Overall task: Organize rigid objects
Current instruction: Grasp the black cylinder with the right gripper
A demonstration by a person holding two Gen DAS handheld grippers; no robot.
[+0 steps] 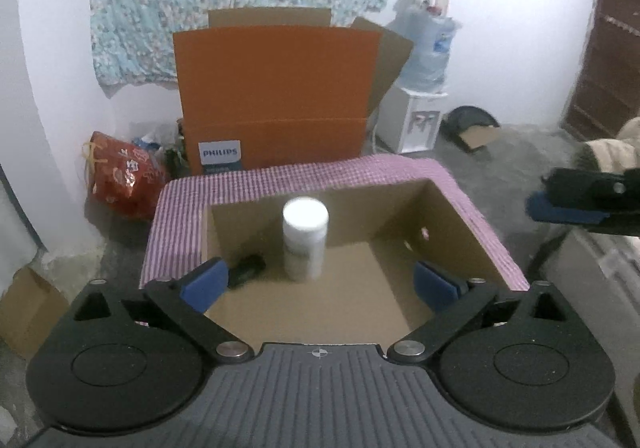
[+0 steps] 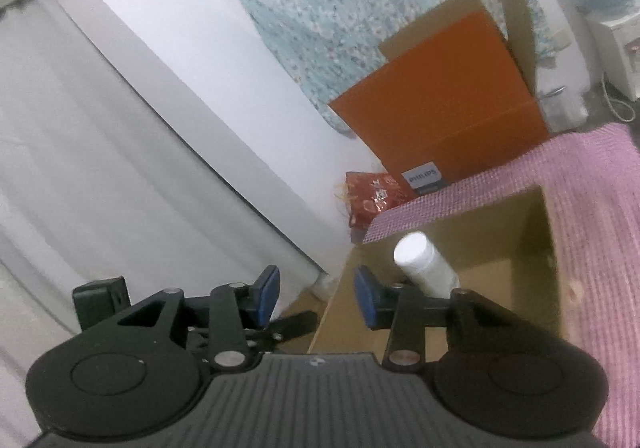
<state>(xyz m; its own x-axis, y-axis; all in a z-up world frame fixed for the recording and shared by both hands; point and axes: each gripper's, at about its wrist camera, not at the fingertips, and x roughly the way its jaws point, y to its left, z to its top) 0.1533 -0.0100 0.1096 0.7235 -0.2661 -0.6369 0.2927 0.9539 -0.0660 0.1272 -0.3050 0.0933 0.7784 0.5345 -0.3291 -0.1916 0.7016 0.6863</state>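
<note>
White bottle (image 1: 305, 238) stood upright inside cardboard box (image 1: 472, 232), beside dark object (image 1: 248, 270), blurred, unidentifiable. Left gripper (image 1: 320, 282) spread wide, empty, above box. Right gripper (image 2: 316, 298) parted, empty; its linkage hid bottle base.

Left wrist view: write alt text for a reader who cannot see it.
A white cylindrical bottle stands upright inside an open cardboard box, with a small black object lying to its left. The open, empty left gripper hovers over the box, which sits on a pink checked cloth.
</note>
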